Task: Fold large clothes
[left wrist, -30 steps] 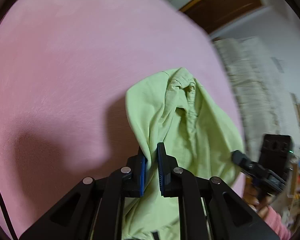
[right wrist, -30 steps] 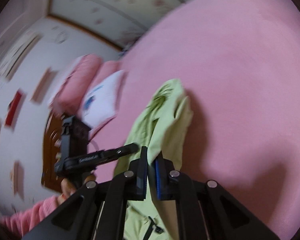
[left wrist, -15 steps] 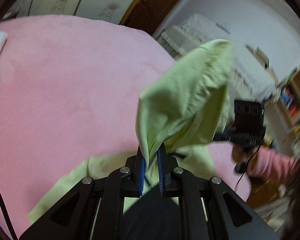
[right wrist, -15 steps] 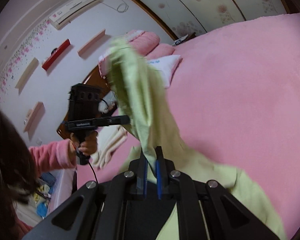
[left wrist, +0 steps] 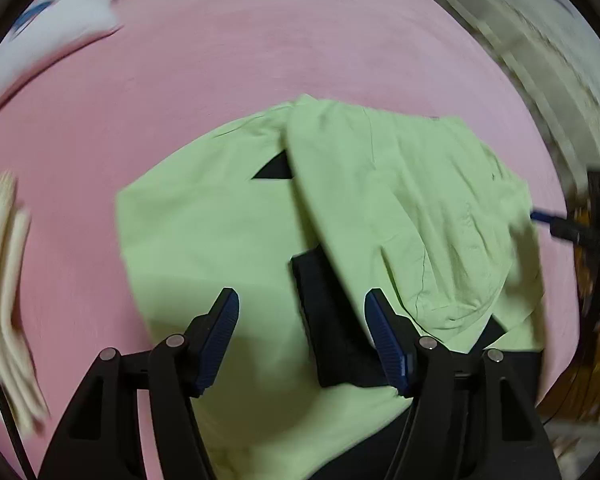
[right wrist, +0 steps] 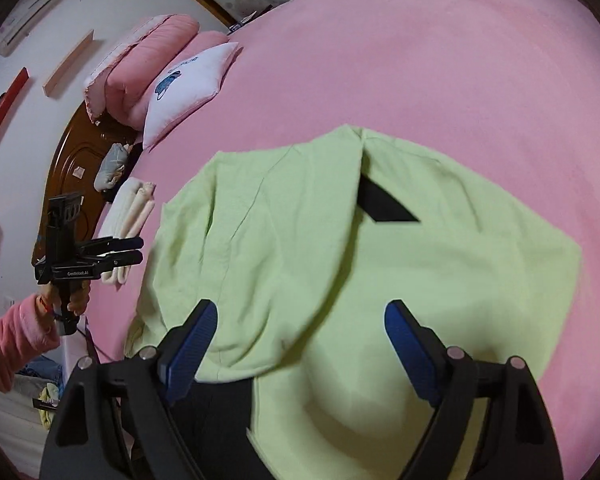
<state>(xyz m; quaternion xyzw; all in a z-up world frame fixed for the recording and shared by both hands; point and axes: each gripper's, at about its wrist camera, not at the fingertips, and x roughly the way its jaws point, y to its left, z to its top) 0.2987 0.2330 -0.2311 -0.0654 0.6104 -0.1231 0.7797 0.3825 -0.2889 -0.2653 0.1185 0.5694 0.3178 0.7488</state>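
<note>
A large light-green garment with black panels lies spread on the pink bed, one half folded over the other. My left gripper hovers over its near part, jaws opening, blue pads apart and touching no cloth. In the right wrist view the same garment fills the middle. My right gripper stands above it, jaws opening wide with nothing pinched between them. The left gripper shows at the left edge, held by a hand in a pink sleeve. The right gripper's tip pokes in at the right.
Pink and white pillows lie at the head of the bed by a dark wooden headboard. Folded cream towels sit near the bed's left edge. A cream lace-covered piece of furniture stands beyond the far side.
Both grippers were shut on the green cloth, swung it up and over, and have let it go. The garment now lies folded on the bed and both jaws stand apart.
</note>
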